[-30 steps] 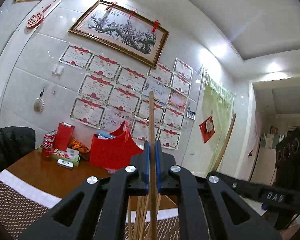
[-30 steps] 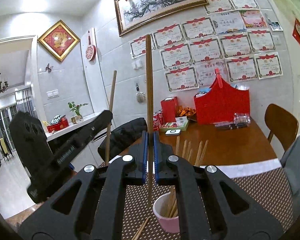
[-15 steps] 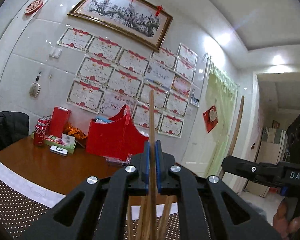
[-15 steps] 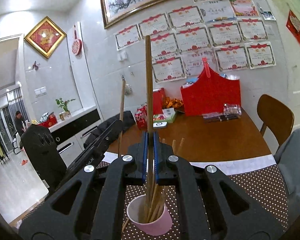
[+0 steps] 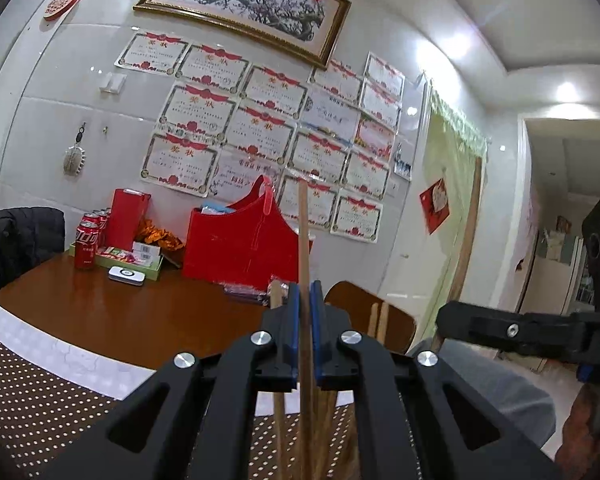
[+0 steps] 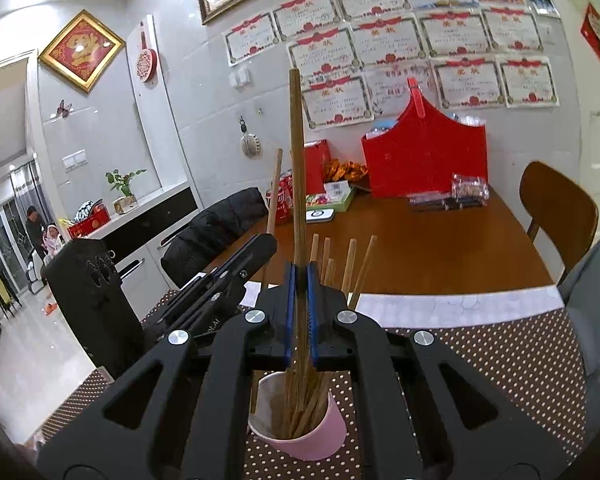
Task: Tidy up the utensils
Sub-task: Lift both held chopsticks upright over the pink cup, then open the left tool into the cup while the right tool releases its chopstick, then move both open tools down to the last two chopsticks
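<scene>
My right gripper (image 6: 299,280) stands above the cup (image 6: 300,428), which sits on the dotted mat (image 6: 500,360) and holds a bundle of chopsticks (image 6: 350,264). My left gripper (image 6: 220,280) is to its left. Behind the mat, on the table (image 6: 420,248), stands the bag (image 6: 424,152); a chair (image 6: 556,208) is at the table's right.

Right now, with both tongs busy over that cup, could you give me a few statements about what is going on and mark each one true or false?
1. The right tongs are shut on a chopstick standing upright over the pink cup. True.
2. The pink cup is empty. False: several chopsticks already stand in it.
3. The left tongs hold a chopstick too. True.
4. The red basket sits on the dotted mat. False: it stands on the bare wooden table, near the wall.
5. The soda cans are blue. False: they are red.
</scene>
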